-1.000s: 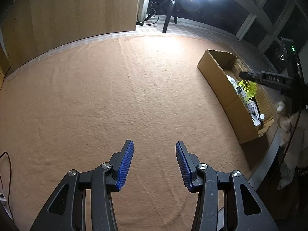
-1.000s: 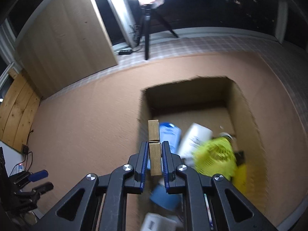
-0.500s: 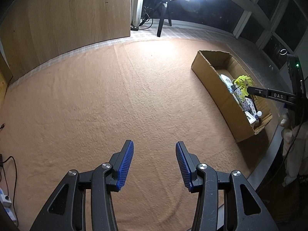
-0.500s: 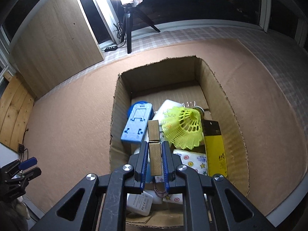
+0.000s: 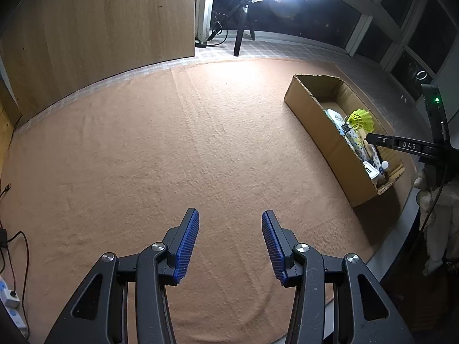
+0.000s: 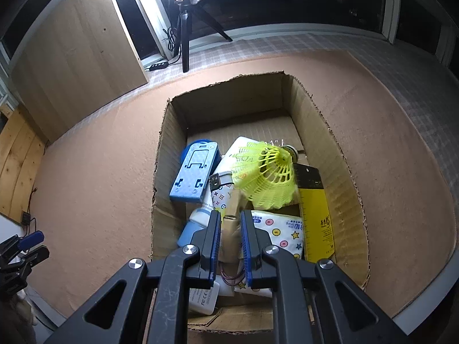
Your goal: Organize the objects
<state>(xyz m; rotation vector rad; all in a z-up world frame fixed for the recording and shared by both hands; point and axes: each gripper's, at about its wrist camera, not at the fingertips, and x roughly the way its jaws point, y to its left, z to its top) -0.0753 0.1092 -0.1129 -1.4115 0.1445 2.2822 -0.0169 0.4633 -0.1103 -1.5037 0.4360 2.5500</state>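
- Right wrist view: your right gripper (image 6: pixel 231 223) hangs over the box (image 6: pixel 352 177), jaws parted a little. The wood block (image 6: pixel 233 205) looks blurred between them, apparently just let go. I cannot tell if it still touches a pad.
- It could bounce off the shuttlecock (image 6: pixel 268 177) to its right, or off the packet (image 6: pixel 282 229) below.
- It could wedge against the blue stand (image 6: pixel 193 172) on the left.
- Your left gripper (image 5: pixel 229 243) is spread wide, holding nothing, over the bare mat (image 5: pixel 143 143); no risk there.
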